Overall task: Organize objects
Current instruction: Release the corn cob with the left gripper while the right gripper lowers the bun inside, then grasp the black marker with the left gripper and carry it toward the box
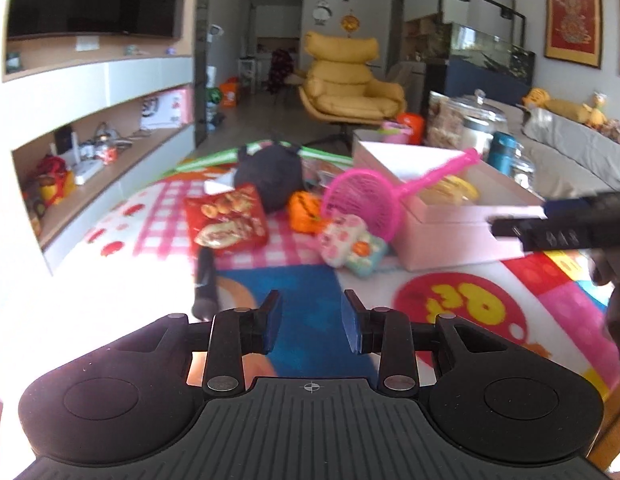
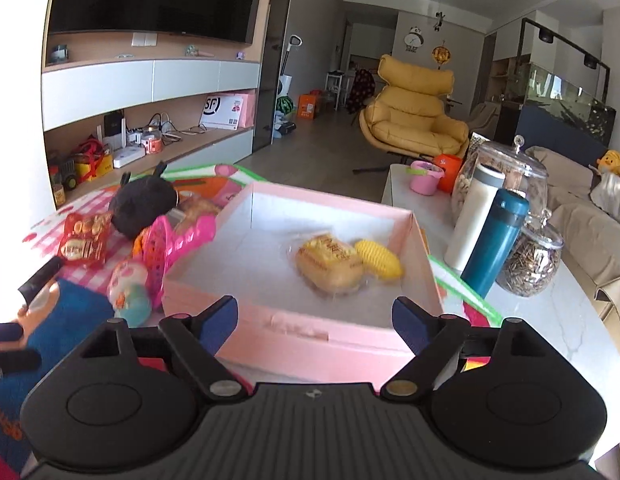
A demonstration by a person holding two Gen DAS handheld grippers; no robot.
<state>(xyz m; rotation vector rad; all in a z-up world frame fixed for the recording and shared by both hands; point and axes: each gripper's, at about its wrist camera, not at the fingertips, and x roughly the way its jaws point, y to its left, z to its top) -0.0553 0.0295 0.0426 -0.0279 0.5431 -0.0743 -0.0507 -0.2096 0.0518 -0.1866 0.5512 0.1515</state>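
A pink open box stands on a colourful mat; it also shows in the left wrist view. Inside lie a wrapped bread and a yellow toy corn. A pink net scoop leans on the box's left side. Beside it lie a pastel plush, an orange toy, a red snack bag and a black plush. My left gripper is open and empty above the mat. My right gripper is open and empty at the box's near wall, and it shows from the side in the left wrist view.
A black stick-like object lies on the mat at the left. Right of the box stand a teal bottle, a white bottle and glass jars on a white table. A TV shelf runs along the left.
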